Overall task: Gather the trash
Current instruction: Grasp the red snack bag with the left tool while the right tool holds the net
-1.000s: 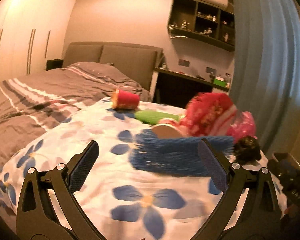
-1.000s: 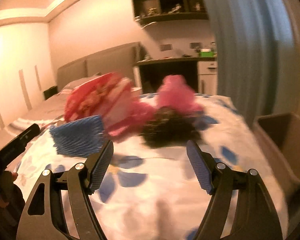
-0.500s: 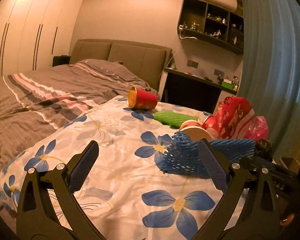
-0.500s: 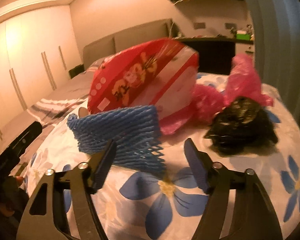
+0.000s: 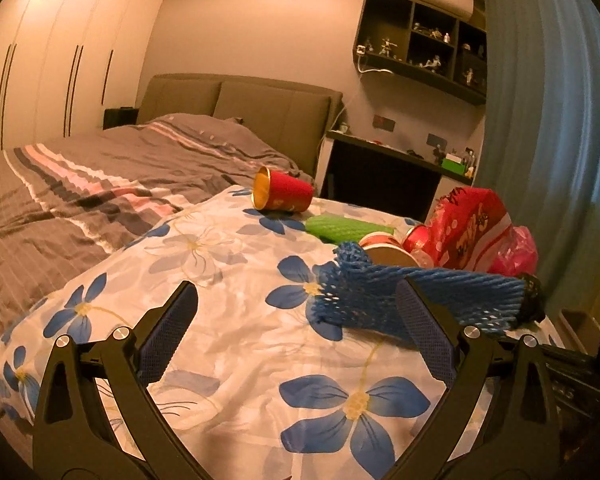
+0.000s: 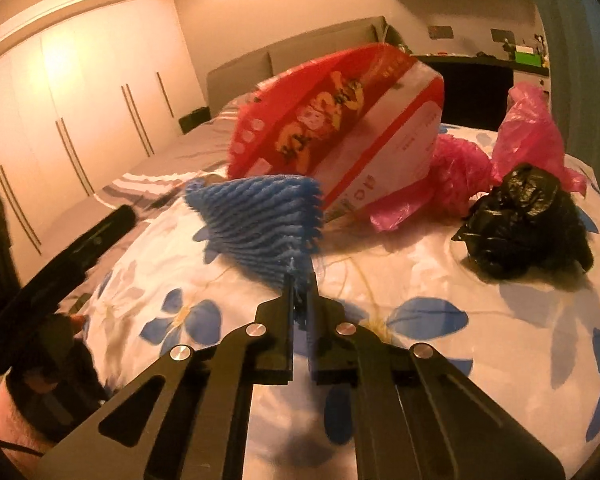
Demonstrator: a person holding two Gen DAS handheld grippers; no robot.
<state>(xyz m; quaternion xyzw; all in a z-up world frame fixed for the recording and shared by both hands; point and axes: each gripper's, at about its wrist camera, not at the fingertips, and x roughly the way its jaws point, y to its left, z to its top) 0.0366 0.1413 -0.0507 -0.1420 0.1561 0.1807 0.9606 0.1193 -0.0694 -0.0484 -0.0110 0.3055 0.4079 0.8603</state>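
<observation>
A blue foam net sleeve (image 6: 262, 220) lies on the floral sheet (image 6: 440, 280); my right gripper (image 6: 300, 280) is shut on its near corner. It also shows in the left wrist view (image 5: 416, 300), ahead of my open, empty left gripper (image 5: 300, 328). Behind it are a red and white snack bag (image 6: 340, 128), a pink plastic bag (image 6: 528, 128) and a crumpled black bag (image 6: 528, 220). A red cup (image 5: 282, 192) on its side, a green foam sleeve (image 5: 346, 228) and a paper cup (image 5: 384, 250) lie farther up the bed.
The grey striped duvet (image 5: 80, 188) covers the bed to the left, with the headboard (image 5: 240, 100) behind. A dark desk (image 5: 384, 176) and a blue curtain (image 5: 548, 140) stand on the right. The left gripper's body (image 6: 52, 276) shows at the left of the right wrist view.
My right gripper moved in toward the blue foam net and shut on its corner. My left gripper pulled back and swung left, staying open.
</observation>
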